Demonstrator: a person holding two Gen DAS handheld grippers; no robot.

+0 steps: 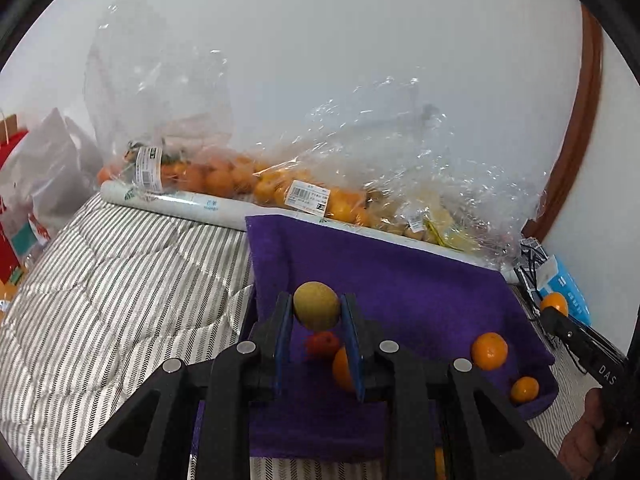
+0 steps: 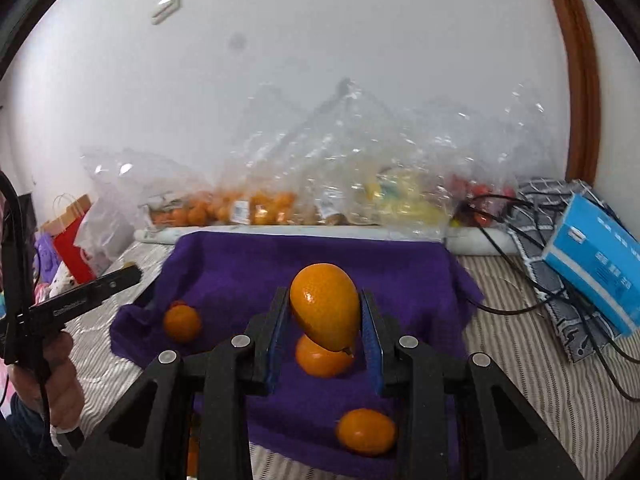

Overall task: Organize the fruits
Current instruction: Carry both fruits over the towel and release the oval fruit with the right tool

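1. Left gripper (image 1: 316, 312): jaws clamped on a round yellow-green fruit (image 1: 316, 306), held clear above the purple cloth (image 1: 420, 280). The fruit sits at the fingertips, with no marked long axis.
2. Directly below the left jaws lie a small red fruit (image 1: 322, 344) and a tangerine (image 1: 342, 368), partly hidden by the right finger. Judgement: a straight descent would land on them; the drop point needs offsetting.
3. Further right on the cloth: two tangerines (image 1: 489, 351), (image 1: 524, 390), apart from each other.
4. Right gripper (image 2: 326, 316): jaws clamped on an egg-shaped orange fruit (image 2: 325, 312), long axis running up and away, narrow end toward the camera.
5. An orange (image 2: 320, 360) lies on the cloth right beneath it; others rest left (image 2: 182, 323) and nearer (image 2: 366, 432).
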